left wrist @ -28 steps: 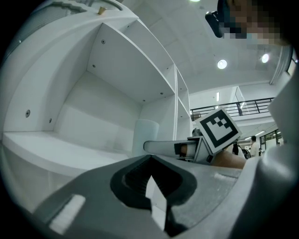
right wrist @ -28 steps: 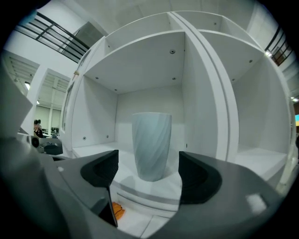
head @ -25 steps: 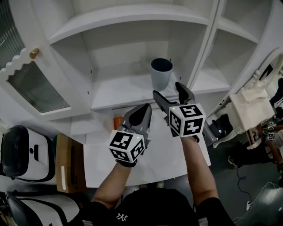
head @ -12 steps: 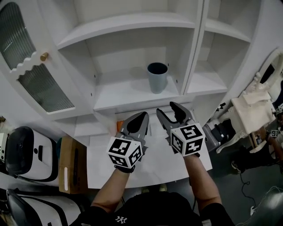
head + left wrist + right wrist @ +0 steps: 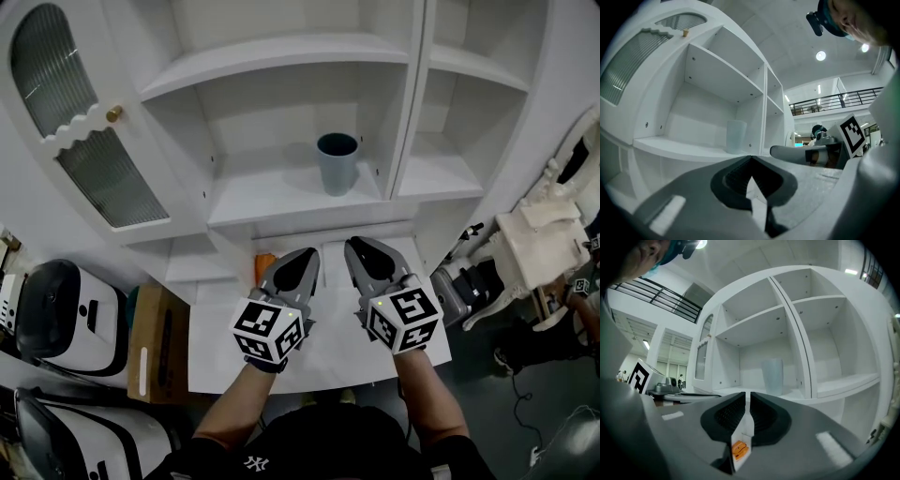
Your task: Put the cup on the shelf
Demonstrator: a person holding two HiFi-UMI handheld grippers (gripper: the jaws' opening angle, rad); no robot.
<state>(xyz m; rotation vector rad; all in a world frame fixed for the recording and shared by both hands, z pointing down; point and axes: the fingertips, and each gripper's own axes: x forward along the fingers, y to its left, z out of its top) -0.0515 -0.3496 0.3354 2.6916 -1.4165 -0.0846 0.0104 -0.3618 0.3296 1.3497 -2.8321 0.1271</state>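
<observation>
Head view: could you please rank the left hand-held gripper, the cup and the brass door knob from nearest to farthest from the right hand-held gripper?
1. left hand-held gripper, alongside, left.
2. cup, on the shelf ahead.
3. brass door knob, far left, on the door.

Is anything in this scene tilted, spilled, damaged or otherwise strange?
Nothing stands out. The cup stands upright on the shelf, beside the partition, with no spill or damage visible. The cabinet door at the left is open.
</observation>
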